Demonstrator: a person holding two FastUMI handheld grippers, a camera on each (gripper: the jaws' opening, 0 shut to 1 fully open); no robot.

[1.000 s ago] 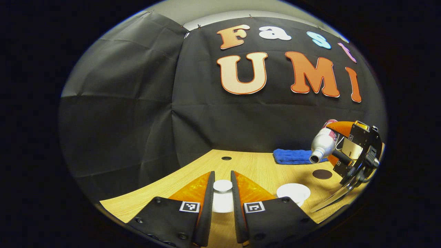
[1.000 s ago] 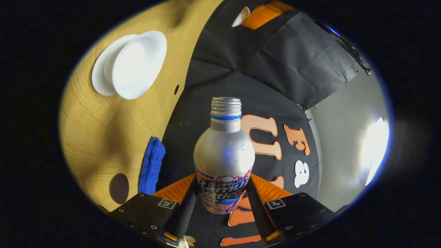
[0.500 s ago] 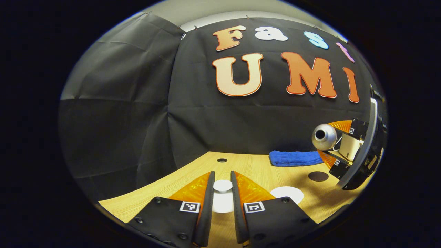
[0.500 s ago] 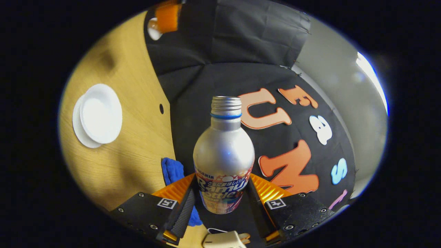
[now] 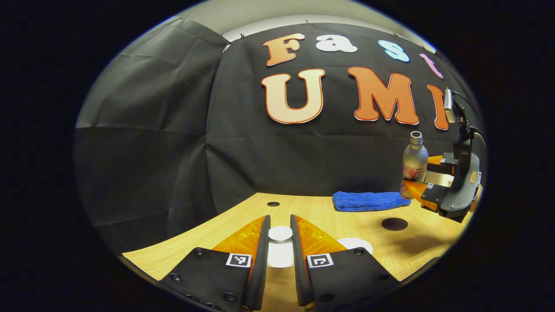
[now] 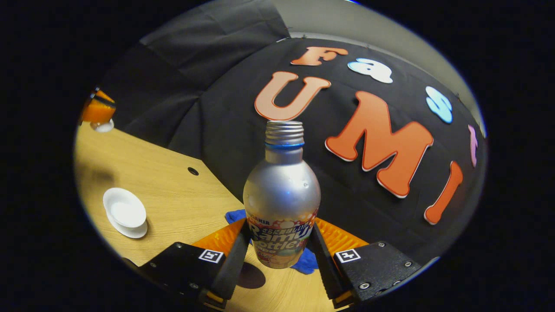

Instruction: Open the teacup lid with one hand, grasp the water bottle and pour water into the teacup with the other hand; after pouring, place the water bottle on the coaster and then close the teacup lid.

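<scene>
A white teacup lid sits between the fingers of my left gripper, which is shut on its round knob, above the table. Just right of that gripper shows the open white teacup; in the right gripper view the teacup stands on its saucer. My right gripper is shut on the silver water bottle, which is upright and uncapped. In the left gripper view the bottle hangs at the far right, above and right of the dark round coaster. The coaster lies partly hidden under the bottle.
A folded blue cloth lies at the back of the wooden table, behind the coaster. A small round hole is in the tabletop near the black wall. The left gripper with the lid shows far left in the right gripper view.
The right gripper has swung the bottle from tipped mouth-down near the teacup to upright and moved it away, toward the coaster. The left gripper has kept the lid still.
</scene>
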